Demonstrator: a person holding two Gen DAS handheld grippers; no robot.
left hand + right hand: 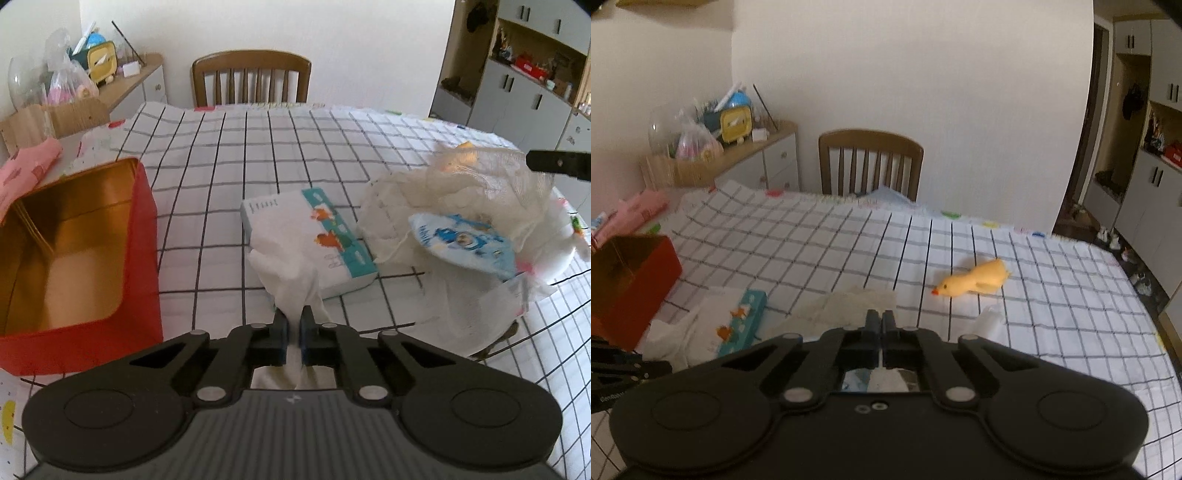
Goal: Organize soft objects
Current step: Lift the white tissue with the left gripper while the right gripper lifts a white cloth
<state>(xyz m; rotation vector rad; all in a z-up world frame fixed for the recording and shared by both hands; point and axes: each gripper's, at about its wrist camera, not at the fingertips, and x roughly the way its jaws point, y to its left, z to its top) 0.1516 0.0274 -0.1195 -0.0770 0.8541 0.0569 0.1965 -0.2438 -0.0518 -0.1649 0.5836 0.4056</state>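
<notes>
Both claws clenched on soft things over the checked table (258,147)

The left claw (294,325) is clamped on a white tissue (284,266) drawn up from the tissue pack (314,240), which lies just ahead of it, probably to free the sheet. The right claw (881,325) is pinched shut on the rim of a mesh bag (461,192), seemingly holding it up and open; the bag hangs right at its tips with a blue packet (465,240) inside. A yellow duck (975,282) lies on the table beyond that claw, apart from it. An open red tin (140,258) stands left of the pack.
</notes>
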